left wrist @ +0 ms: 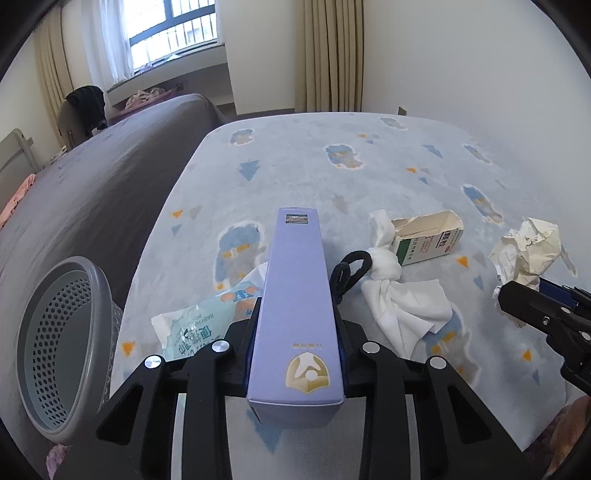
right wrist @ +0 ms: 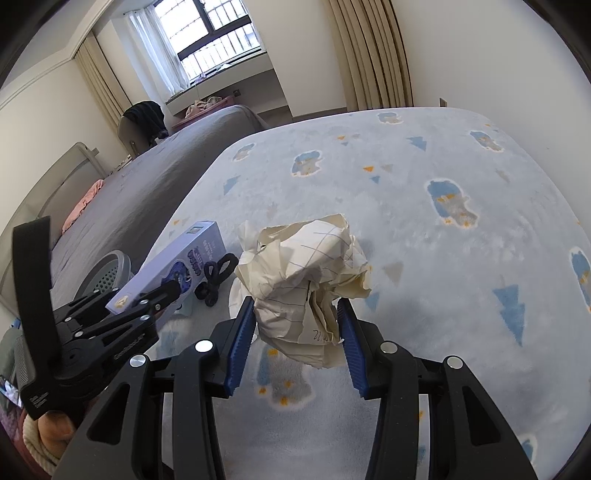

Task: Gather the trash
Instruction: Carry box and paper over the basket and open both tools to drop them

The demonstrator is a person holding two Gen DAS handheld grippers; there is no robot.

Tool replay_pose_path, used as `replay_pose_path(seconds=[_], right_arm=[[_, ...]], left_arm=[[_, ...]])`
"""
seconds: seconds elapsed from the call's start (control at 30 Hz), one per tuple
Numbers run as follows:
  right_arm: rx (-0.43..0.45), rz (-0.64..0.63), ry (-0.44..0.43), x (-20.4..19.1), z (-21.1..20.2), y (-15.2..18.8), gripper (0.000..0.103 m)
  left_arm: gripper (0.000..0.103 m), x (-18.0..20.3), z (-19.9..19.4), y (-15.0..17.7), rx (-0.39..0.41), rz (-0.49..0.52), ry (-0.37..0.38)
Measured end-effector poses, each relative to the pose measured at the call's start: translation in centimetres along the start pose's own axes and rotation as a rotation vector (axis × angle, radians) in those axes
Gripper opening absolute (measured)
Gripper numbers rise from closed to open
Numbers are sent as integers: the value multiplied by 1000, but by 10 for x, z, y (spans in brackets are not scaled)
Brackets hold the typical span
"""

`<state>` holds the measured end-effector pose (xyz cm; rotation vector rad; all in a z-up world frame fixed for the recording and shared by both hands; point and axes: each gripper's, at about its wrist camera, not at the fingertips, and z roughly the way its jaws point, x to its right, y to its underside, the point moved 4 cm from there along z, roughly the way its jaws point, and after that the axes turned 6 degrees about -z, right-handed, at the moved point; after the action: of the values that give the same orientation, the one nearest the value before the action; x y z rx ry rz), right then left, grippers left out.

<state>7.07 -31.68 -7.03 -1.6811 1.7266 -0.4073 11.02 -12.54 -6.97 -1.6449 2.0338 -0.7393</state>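
Note:
My left gripper (left wrist: pixel 297 317) is shut on a long lilac carton (left wrist: pixel 297 299) and holds it above the blue patterned blanket (left wrist: pixel 332 166). The carton also shows in the right wrist view (right wrist: pixel 177 266). My right gripper (right wrist: pixel 297 321) is shut on a crumpled ball of lined paper (right wrist: pixel 306 273), lifted off the blanket; it shows at the right of the left wrist view (left wrist: pixel 528 251). A grey perforated waste basket (left wrist: pixel 62 350) stands at the blanket's left edge, and shows behind the carton in the right wrist view (right wrist: pixel 110 273).
On the blanket lie a plastic wipes packet (left wrist: pixel 207 321), a knotted white cloth (left wrist: pixel 399 291), a black hair tie (left wrist: pixel 347 273) and an open small carton (left wrist: pixel 428 236). A grey-covered bed (left wrist: pixel 92 184) runs along the left. Curtains (left wrist: pixel 328 55) and a window (left wrist: pixel 173 29) are behind.

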Motion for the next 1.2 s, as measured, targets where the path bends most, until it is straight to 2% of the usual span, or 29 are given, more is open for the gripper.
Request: replay_pose_path(seconds=[0.23, 0.47, 0.6, 0.7, 0.87, 1.2], right_arm=[[-24, -5, 6, -4, 8, 4, 43], [-38, -28, 16, -12, 15, 8, 43], [-48, -38, 20, -16, 19, 8, 43], [-52, -45, 23, -18, 20, 9, 43], [-56, -42, 22, -18, 21, 10, 43], [-59, -42, 23, -17, 22, 11, 43]], left_arm=[[31, -14, -22, 17, 5, -13, 22], [32, -29, -15, 55, -87, -2, 35], [34, -34, -9, 63, -117, -14, 40], [37, -36, -8, 63, -121, -17, 37], [63, -38, -3, 56, -115, -24, 22], [66, -24, 17, 39, -122, -13, 19]])
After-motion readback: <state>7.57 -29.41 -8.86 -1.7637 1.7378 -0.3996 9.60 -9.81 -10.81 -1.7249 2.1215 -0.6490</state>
